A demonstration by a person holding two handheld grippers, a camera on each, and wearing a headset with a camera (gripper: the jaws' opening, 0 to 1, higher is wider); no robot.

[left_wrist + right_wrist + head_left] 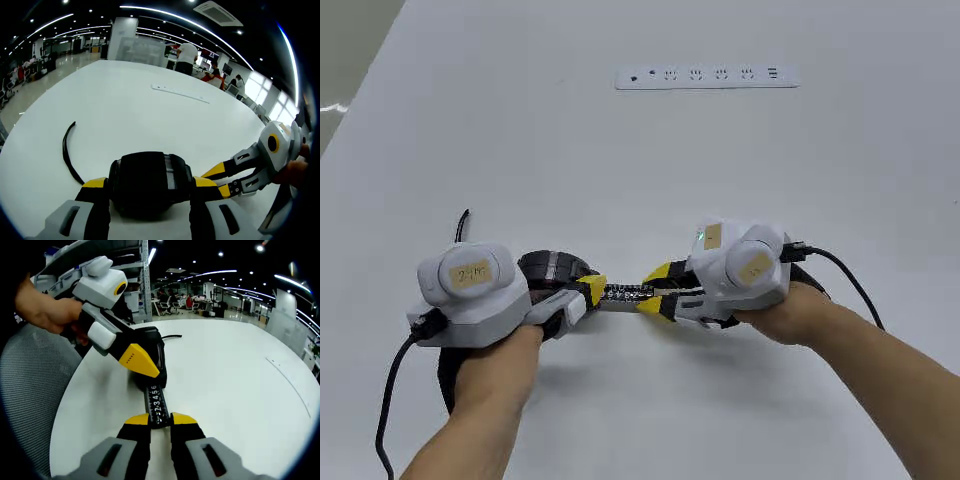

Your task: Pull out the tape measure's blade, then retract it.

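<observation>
Well nearer the person than the power strip (706, 76), the left gripper (578, 298) clamps the tape measure (552, 270) by its rigid case while the right gripper (159, 419) pinches the thin, likely springy blade (156, 401) near its tip.

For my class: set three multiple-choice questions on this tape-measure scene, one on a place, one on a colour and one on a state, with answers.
1. Where is the power strip?
A. on a chair
B. at the far side of the table
C. on the floor

2. What colour is the tape measure's case?
A. black
B. red
C. white

3. What is the right claw doing?
A. hanging open
B. shut on the power strip
C. shut on the blade

Answers:
1 B: the head view shows it well beyond the work.
2 A: the case between the left claw tips is black.
3 C: its yellow tips pinch the numbered blade.
</observation>
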